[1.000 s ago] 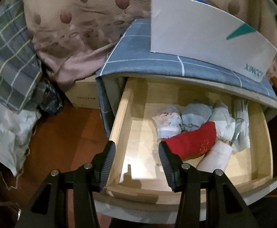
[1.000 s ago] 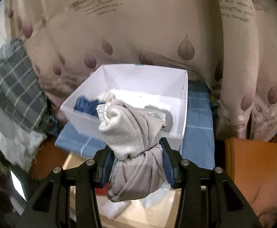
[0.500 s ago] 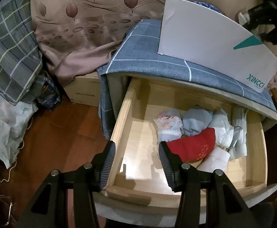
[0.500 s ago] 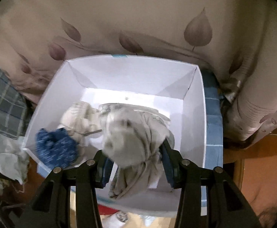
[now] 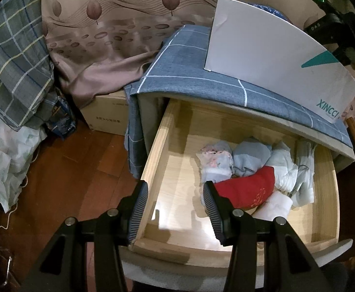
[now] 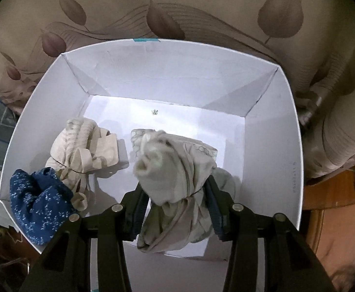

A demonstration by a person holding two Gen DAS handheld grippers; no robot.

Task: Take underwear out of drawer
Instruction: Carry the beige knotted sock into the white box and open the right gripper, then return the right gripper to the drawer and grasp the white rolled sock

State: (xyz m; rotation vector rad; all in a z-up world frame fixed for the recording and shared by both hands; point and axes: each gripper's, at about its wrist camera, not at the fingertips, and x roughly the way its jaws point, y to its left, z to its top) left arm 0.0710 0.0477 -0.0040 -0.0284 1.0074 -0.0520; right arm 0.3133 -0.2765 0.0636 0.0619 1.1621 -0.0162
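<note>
The wooden drawer (image 5: pixel 158 150) stands pulled out, with rolled underwear inside: a red piece (image 5: pixel 248 189), a pale floral one (image 5: pixel 216 160), a light blue one (image 5: pixel 250 155) and a white roll (image 5: pixel 272 206). My left gripper (image 5: pixel 175 189) is open and straddles the drawer's left wall near the front corner, gripping nothing. In the right wrist view my right gripper (image 6: pixel 175 189) hangs inside the white box (image 6: pixel 177 73). A beige underwear bundle (image 6: pixel 175 170) is still pinched between its pads while its jaws are opening. A dark blue piece (image 6: pixel 36 204) and a cream piece (image 6: pixel 82 146) lie in the box.
The white box (image 5: pixel 275 58) stands on the blue checked cloth (image 5: pixel 177 56) covering the cabinet top. A cardboard carton (image 5: pixel 107 112), plaid fabric (image 5: pixel 12 56) and a leaf-print curtain (image 5: pixel 119 24) crowd the left and back. Wooden floor (image 5: pixel 68 175) lies left of the drawer.
My right gripper has carried the beige bundle from above the drawer over the white box and down into it. My left gripper has stayed at the drawer's left wall.
</note>
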